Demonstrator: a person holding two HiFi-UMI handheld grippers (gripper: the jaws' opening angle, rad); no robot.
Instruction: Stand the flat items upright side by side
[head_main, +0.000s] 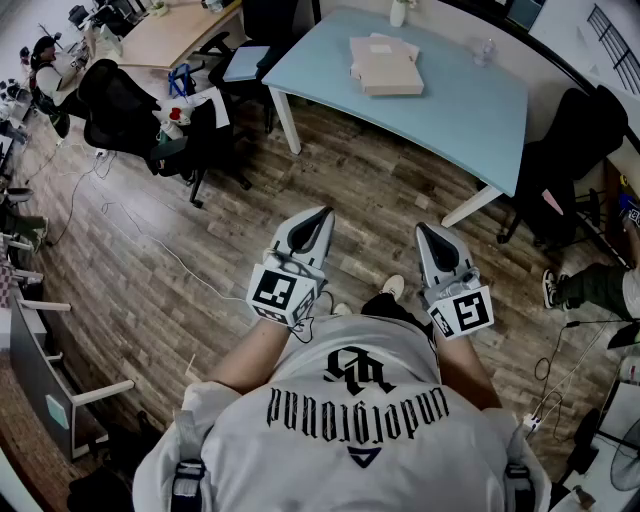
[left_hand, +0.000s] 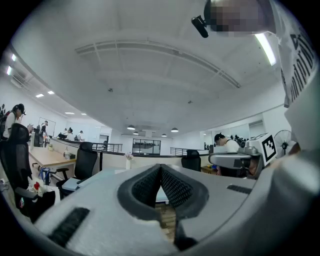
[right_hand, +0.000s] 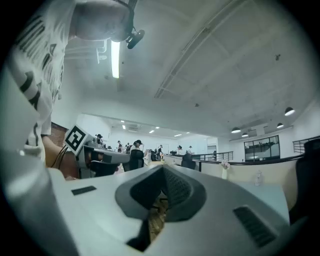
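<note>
The person stands on a wood-plank floor (head_main: 360, 195) well short of a pale blue table (head_main: 470, 115), holding both tools level at waist height, side by side and apart from each other. The left gripper (head_main: 320, 220) is clenched: in the left gripper view its ribbed black pads meet at the tip with nothing between them, only floor showing through the gap lower down. The right gripper (head_main: 427, 235) is clenched too, its pads pressed together and empty in the right gripper view. Each carries its marker cube near the hand, and each gripper view catches the other tool off to its side. The flat tan items (head_main: 385, 65) lie in a low stack on the far part of the table, flat on their faces and slightly askew, well away from both grippers. A clear bottle (head_main: 485, 50) stands near them towards the right, and a white vase (head_main: 400, 12) stands at the far edge. A black office chair (head_main: 115, 100) sits off to the left, another (head_main: 570, 140) by the table's right corner
</note>
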